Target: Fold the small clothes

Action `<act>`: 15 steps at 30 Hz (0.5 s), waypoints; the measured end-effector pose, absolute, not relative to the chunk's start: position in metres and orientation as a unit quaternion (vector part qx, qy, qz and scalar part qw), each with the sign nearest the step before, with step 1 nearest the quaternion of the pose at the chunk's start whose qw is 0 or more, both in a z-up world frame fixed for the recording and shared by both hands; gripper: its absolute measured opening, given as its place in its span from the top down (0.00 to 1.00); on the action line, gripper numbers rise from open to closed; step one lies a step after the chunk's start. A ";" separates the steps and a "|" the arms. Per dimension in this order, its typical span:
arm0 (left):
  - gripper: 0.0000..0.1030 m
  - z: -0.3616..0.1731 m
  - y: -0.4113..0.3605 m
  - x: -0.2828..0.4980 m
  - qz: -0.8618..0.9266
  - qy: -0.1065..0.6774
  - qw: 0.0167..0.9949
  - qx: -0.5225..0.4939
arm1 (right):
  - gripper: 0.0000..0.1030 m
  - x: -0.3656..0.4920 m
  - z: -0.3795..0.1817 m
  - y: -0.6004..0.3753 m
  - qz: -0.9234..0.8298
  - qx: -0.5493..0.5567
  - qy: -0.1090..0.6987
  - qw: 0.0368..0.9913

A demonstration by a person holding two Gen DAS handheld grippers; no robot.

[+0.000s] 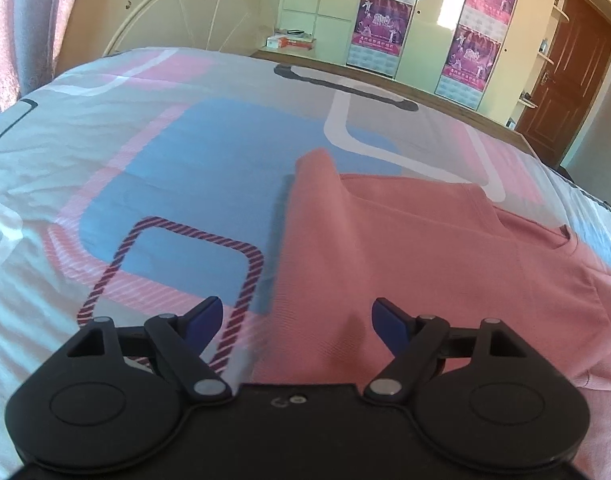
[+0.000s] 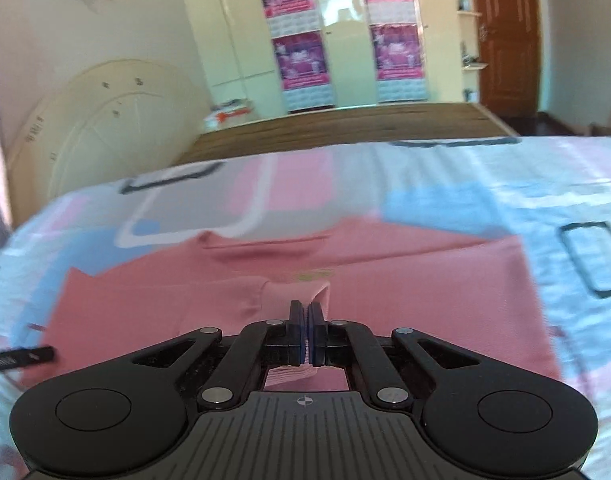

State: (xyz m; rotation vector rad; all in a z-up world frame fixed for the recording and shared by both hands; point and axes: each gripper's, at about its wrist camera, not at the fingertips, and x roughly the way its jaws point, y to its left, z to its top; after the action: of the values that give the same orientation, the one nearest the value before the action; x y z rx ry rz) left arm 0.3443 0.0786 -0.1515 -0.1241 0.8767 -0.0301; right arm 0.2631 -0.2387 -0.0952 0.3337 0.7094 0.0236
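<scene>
A salmon-pink small shirt (image 1: 425, 248) lies spread on the patterned bedsheet (image 1: 165, 168). In the left wrist view my left gripper (image 1: 296, 326) is open and empty, low over the shirt's left edge, with one blue pad over the sheet and one over the cloth. In the right wrist view my right gripper (image 2: 306, 322) is shut on a fold of the pink shirt (image 2: 405, 280), and a bunched flap of cloth stands up just past the fingertips. The shirt's neckline lies beyond it.
The bed's wooden far edge (image 2: 345, 124) and cream headboard (image 1: 185, 12) lie beyond the sheet. Wardrobes with purple posters (image 1: 381, 20) and a brown door (image 1: 565, 72) stand behind. A dark object (image 2: 21, 358) pokes in at the left of the right wrist view.
</scene>
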 end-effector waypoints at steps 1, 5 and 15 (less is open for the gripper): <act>0.22 -0.152 0.077 0.344 -0.016 0.424 0.904 -0.060 | 1.00 0.261 -0.099 -0.245 0.003 0.166 0.351 0.921; 0.20 -0.159 0.070 0.348 -0.027 0.432 0.900 -0.048 | 1.00 0.253 -0.115 -0.263 -0.027 0.162 0.371 0.914; 0.20 -0.161 0.074 0.350 -0.012 0.434 0.899 -0.052 | 0.98 0.286 -0.133 -0.266 0.032 0.268 0.395 0.878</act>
State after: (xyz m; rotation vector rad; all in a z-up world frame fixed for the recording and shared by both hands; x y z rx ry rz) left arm 0.3499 0.0743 -0.1608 -0.1083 0.8982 -0.0258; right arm 0.2858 -0.2655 -0.1326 0.5579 0.8227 0.0666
